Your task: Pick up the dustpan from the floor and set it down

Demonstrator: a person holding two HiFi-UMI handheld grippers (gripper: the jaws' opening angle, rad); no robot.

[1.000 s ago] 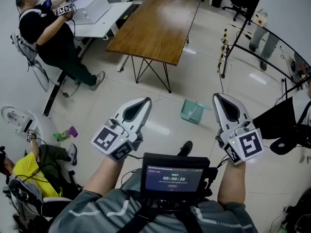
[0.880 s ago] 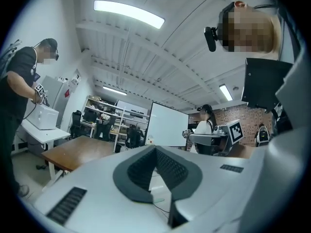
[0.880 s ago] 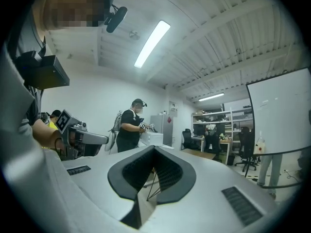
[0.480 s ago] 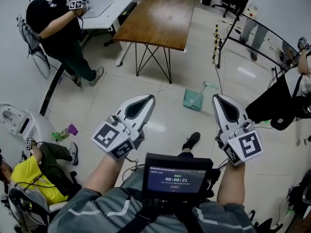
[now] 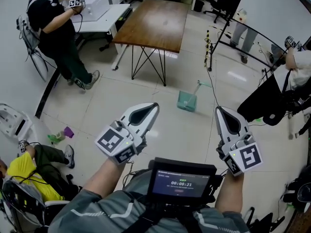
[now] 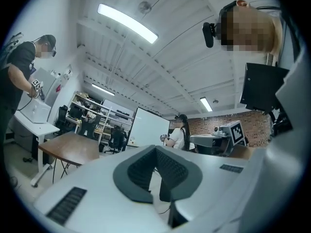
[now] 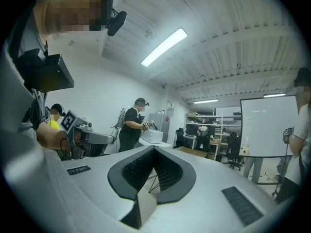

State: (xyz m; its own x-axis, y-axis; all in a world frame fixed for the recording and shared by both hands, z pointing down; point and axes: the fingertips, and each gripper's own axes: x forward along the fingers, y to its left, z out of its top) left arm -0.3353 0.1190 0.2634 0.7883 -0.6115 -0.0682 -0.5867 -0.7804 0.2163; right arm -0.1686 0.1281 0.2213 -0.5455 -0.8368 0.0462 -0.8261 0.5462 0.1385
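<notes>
The teal dustpan lies on the pale tiled floor, its thin handle sticking up at its far side. Both grippers are held out level in front of the person, well short of the dustpan and high above the floor. My left gripper is to the dustpan's near left, its white jaws together with nothing between them. My right gripper is to its near right, also shut and empty. The left gripper view and the right gripper view show the dark pads meeting at their tips; the dustpan is in neither.
A wooden table on black legs stands beyond the dustpan. A seated person works at a white desk at far left, another in yellow sits at lower left. A black rail with a striped post and a person are at right.
The person has walked on across the floor with both grippers held out in front. The shoe seen earlier is out of sight. The dustpan lies where it was.
</notes>
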